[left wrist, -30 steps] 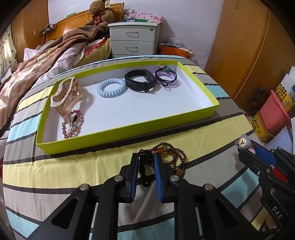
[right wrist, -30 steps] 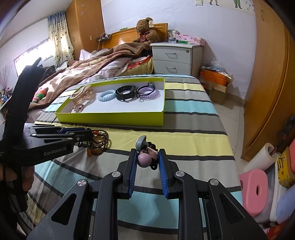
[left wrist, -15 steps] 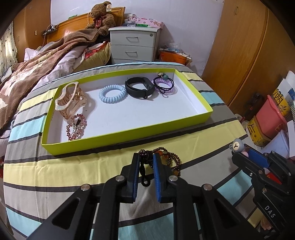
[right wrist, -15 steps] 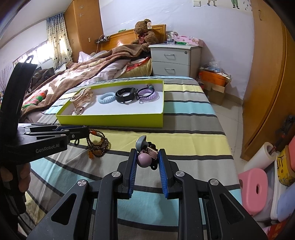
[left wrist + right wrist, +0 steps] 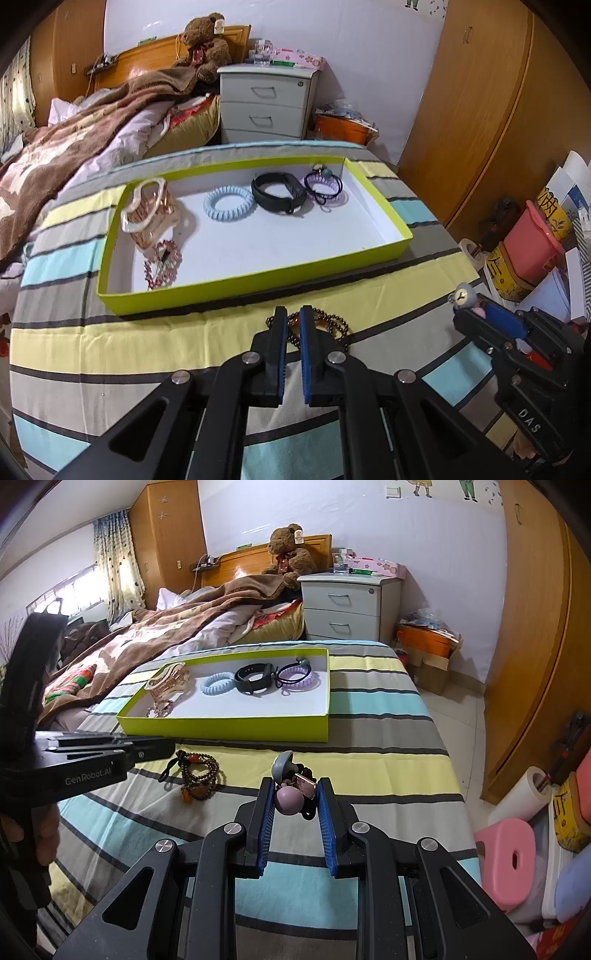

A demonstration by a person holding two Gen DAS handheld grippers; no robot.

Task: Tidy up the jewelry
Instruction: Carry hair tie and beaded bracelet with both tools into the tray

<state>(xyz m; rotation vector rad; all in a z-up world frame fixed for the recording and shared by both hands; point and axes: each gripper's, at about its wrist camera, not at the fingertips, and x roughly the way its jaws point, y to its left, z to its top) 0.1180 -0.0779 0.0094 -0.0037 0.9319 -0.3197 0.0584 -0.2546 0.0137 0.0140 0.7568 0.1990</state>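
The left hand-held gripper [image 5: 291, 328] is nearly clenched, yet the beads [image 5: 199, 775] lie loose on the bed ahead of it, apparently ungrasped. The right hand-held gripper [image 5: 295, 797] grasps a charm [image 5: 290, 799], which could slip before reaching the tray [image 5: 229, 725] beyond.

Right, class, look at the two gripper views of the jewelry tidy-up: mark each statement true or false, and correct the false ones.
1. The black wristband lies between the blue spiral hair tie and the purple braided bracelet. True.
2. The beaded bracelet is in the green tray. False: it is outside the tray, over the striped bedspread, at the left gripper tips.
3. The right gripper is empty. False: it is clamped on a charm hair tie.
4. The hair claw is inside the tray. True.
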